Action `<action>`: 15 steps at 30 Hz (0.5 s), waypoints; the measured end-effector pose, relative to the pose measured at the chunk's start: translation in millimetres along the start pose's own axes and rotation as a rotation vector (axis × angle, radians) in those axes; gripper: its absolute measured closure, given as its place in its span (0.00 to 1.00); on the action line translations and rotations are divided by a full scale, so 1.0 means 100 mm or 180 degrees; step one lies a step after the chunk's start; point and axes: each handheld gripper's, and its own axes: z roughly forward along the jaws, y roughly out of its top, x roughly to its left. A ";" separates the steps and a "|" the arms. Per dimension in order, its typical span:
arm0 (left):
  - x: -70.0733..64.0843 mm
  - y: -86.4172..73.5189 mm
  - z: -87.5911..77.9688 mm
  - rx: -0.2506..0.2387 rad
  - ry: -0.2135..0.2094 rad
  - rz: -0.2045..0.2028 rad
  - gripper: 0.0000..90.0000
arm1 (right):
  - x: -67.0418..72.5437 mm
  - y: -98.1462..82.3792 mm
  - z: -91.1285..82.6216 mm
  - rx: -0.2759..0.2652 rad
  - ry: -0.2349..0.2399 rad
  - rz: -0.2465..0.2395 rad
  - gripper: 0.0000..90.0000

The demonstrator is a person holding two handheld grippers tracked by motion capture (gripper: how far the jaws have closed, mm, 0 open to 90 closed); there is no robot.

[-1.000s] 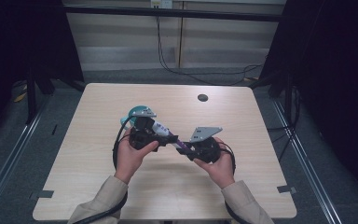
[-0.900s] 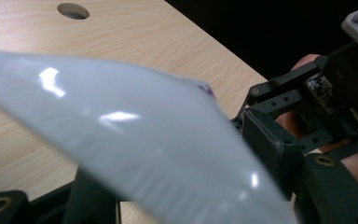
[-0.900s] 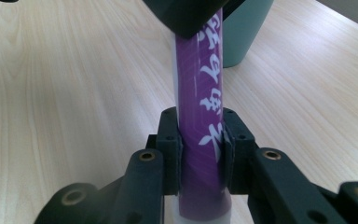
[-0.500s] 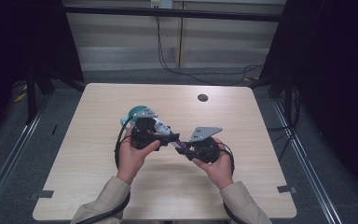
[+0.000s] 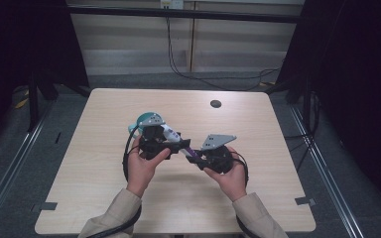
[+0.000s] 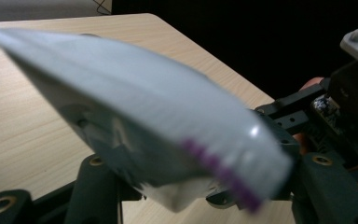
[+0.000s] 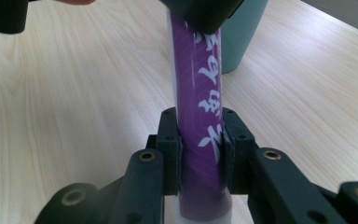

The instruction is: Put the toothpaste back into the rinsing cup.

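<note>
A long packet (image 5: 190, 150), purple with white lettering and a white end, is stretched between both grippers above the table's middle. My right gripper (image 7: 199, 149) is shut on its purple lower end (image 7: 198, 93); in the high view this gripper (image 5: 195, 157) sits in the right hand. My left gripper (image 5: 176, 144) is shut on the white end, and its jaws have just been closing on it. In the left gripper view the packet (image 6: 158, 116) lies blurred across my jaws. The left gripper's black jaw (image 7: 200, 11) covers the packet's top in the right gripper view.
A teal cup (image 5: 141, 119) stands on the wooden table (image 5: 278, 148) just behind the left gripper, and it rises behind the packet as the teal cup (image 7: 242, 32) in the right gripper view. A round black hole (image 5: 216, 103) lies near the far edge. Cables hang beyond the table.
</note>
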 end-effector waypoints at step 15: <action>-0.06 0.06 -0.03 0.0006 -0.0093 -0.0047 0.78 | 0.09 -0.02 0.11 -0.0082 0.0214 0.0216 0.73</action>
